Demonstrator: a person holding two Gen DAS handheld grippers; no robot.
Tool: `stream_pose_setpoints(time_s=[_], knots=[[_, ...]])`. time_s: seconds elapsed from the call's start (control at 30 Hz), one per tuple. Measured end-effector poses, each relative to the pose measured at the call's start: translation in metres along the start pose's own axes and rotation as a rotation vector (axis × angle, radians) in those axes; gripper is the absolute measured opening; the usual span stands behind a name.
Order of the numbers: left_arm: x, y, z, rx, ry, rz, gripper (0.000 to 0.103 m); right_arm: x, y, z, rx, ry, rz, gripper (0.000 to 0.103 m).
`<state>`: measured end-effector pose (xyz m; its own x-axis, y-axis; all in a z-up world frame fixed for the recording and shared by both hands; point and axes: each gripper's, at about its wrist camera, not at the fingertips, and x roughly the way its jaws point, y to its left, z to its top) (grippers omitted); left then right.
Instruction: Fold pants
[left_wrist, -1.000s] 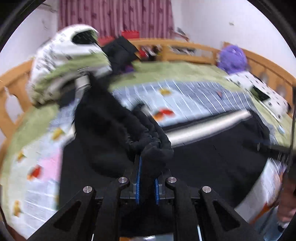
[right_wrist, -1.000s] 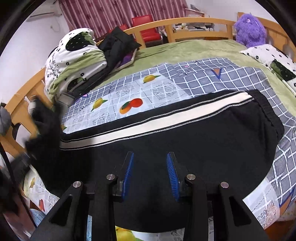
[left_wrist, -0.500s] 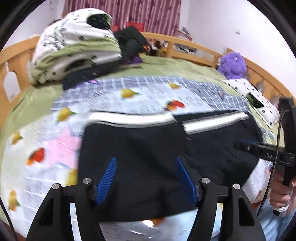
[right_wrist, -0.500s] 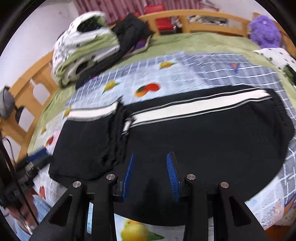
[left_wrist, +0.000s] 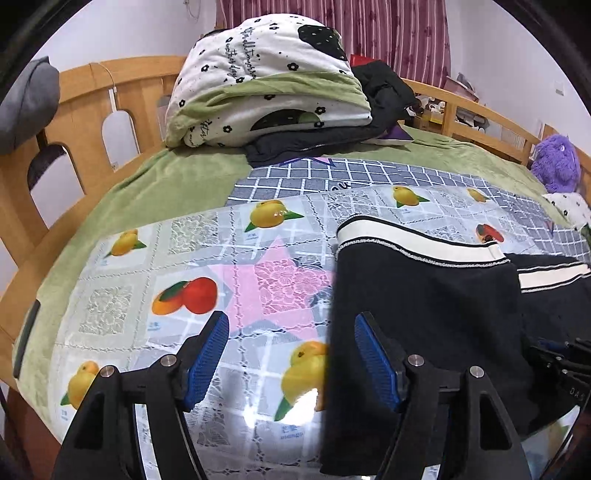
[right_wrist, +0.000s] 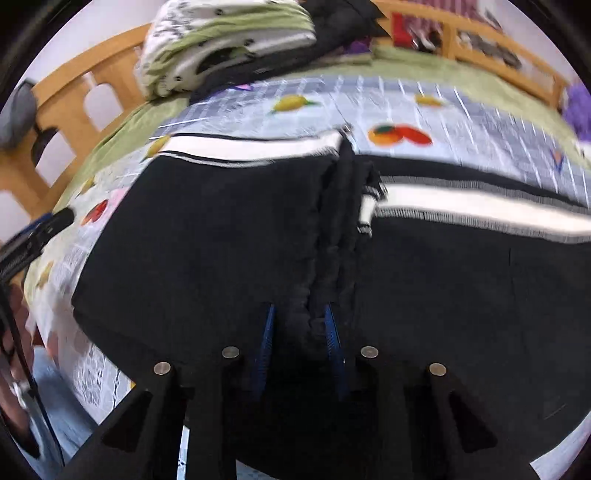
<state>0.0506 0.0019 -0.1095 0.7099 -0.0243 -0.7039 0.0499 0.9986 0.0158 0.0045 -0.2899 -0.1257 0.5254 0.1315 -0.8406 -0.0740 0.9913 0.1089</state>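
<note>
Black pants with a white side stripe lie folded over on the fruit-print bed cover. My left gripper is open and empty, hovering at the folded pants' left edge. In the right wrist view the pants show the cuff end lying bunched across the middle. My right gripper is open, low over the near edge, its blue pads either side of the bunched cuff; whether they touch is unclear.
A folded white-and-green quilt and dark clothes sit at the head of the bed. A wooden rail rings the bed. A purple plush toy sits at the far right.
My left gripper carried the pant legs over, let go and opened, then drew back left to the fold's edge. My right gripper moved left toward the cuff end.
</note>
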Motion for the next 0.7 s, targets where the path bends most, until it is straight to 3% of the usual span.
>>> stream_pose_setpoints(time_s=[0.13, 0.2, 0.37, 0.47, 0.57, 0.7], knots=[[-0.002, 0.0, -0.003, 0.014, -0.011, 0.003, 0.069, -0.016, -0.007, -0.005, 0.021, -0.037, 0.047, 0.009], [-0.002, 0.001, -0.006, 0.029, -0.021, 0.031, 0.069, -0.031, -0.018, -0.007, 0.064, -0.065, 0.109, 0.008], [-0.002, 0.006, -0.006, 0.004, -0.005, -0.003, 0.069, -0.058, -0.032, -0.009, 0.157, -0.094, 0.261, 0.008], [-0.001, 0.009, -0.006, -0.005, 0.001, -0.013, 0.069, -0.048, -0.026, -0.016, 0.14, -0.04, 0.226, 0.008], [0.0, 0.01, -0.006, -0.008, 0.005, -0.015, 0.069, -0.012, -0.015, -0.025, 0.089, 0.095, 0.16, 0.009], [0.001, 0.012, -0.006, -0.012, 0.01, -0.015, 0.069, -0.021, -0.012, -0.018, 0.047, 0.06, 0.144, 0.014]])
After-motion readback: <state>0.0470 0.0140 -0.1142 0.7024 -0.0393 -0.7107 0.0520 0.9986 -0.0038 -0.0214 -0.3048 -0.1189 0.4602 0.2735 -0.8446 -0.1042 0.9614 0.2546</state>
